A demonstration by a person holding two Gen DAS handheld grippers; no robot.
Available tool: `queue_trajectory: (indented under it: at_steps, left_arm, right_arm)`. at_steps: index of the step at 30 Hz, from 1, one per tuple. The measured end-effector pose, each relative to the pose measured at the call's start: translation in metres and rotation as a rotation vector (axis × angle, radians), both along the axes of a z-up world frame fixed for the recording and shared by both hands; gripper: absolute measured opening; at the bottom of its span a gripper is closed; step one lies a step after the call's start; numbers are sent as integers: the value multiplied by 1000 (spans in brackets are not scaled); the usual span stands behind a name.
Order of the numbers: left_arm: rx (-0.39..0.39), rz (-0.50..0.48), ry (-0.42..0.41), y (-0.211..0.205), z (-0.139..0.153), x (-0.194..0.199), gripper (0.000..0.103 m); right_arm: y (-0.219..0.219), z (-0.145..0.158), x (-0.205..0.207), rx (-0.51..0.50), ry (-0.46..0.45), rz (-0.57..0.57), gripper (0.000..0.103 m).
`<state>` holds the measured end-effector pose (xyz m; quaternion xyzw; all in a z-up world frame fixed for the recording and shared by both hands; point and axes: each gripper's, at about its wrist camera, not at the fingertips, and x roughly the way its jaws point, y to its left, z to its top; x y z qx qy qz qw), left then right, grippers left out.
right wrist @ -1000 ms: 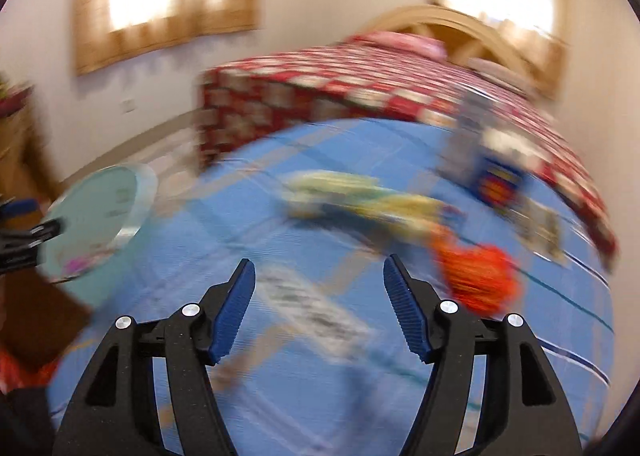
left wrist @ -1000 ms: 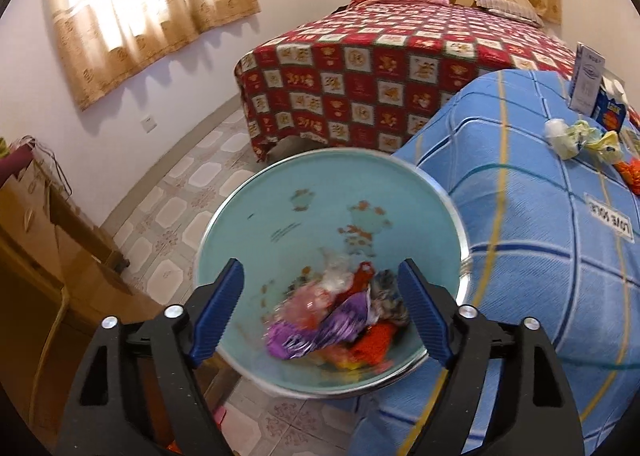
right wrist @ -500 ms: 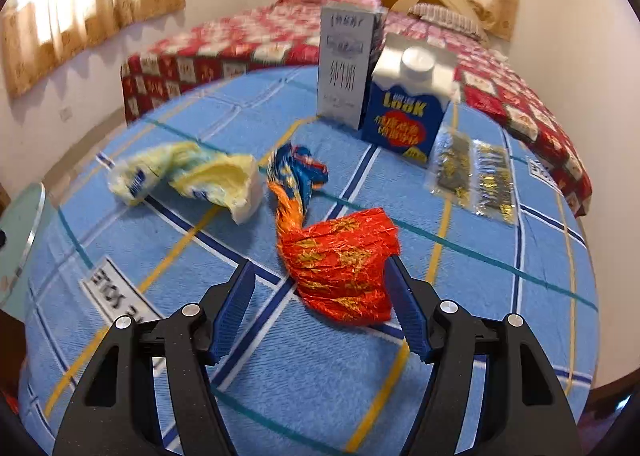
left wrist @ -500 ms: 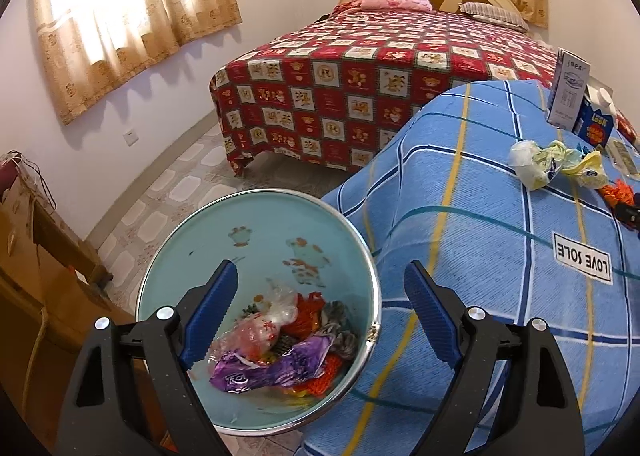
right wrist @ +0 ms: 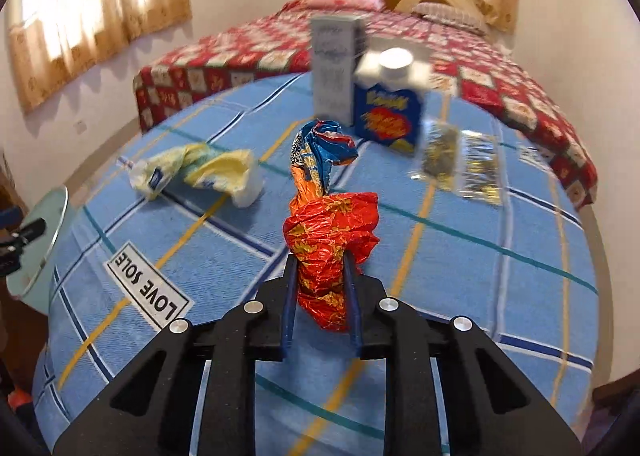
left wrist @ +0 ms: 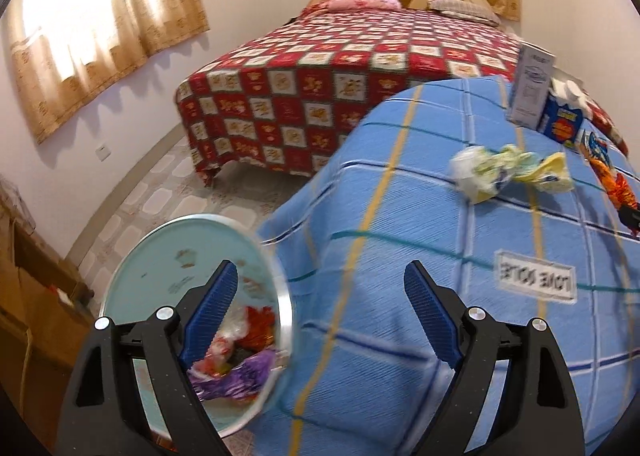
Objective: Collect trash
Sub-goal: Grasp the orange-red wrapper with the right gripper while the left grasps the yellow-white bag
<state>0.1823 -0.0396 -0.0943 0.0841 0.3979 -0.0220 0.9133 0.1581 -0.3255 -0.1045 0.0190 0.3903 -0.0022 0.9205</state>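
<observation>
My right gripper [right wrist: 320, 268] is shut on a crumpled red and orange wrapper [right wrist: 332, 232], whose blue twisted end rises toward the cartons. A yellow and white crumpled wrapper [right wrist: 200, 171] lies to its left on the blue checked cloth [right wrist: 480, 276]. It also shows in the left wrist view [left wrist: 504, 171], with the red wrapper [left wrist: 618, 187] at the right edge. My left gripper [left wrist: 320, 308] is open and empty, between the cloth's edge and a light blue bin [left wrist: 168, 268] that holds several wrappers [left wrist: 236, 356].
A blue carton [right wrist: 388, 111] and a white box [right wrist: 334, 71] stand at the far side of the cloth. Clear foil sachets [right wrist: 460, 159] lie to the right. A bed with a red checked cover [left wrist: 340, 67] stands behind. A wooden cabinet [left wrist: 28, 288] is at the left.
My right gripper has closed on the red wrapper, which was lying between its open fingers. My left gripper has swung right, away from the bin, toward the blue cloth.
</observation>
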Motion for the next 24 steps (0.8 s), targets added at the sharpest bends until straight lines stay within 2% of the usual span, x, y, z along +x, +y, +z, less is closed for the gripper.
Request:
queue_trajectory:
  at_steps: [8, 14, 18, 19, 21, 23, 24]
  left_arm:
    - [11, -102, 7, -72, -1, 26, 84]
    - [27, -143, 60, -112, -20, 55, 83]
    - [29, -171, 111, -125, -32, 69, 82]
    - [31, -176, 117, -127, -34, 71, 79]
    - [36, -186, 127, -127, -36, 73, 59]
    - [27, -201, 143, -126, -38, 74, 26]
    - [31, -204, 143, -124, -38, 73, 23]
  right_arm:
    - [-44, 2, -11, 3, -19, -102, 22]
    - [-69, 0, -15, 24, -20, -128, 23]
    - [-70, 0, -16, 24, -22, -113, 24]
    - [-69, 1, -16, 24, -23, -108, 24]
    - [-66, 1, -16, 26, -25, -100, 24]
    - [-60, 3, -15, 20, -32, -87, 24]
    - [-57, 3, -15, 21, -33, -82, 24]
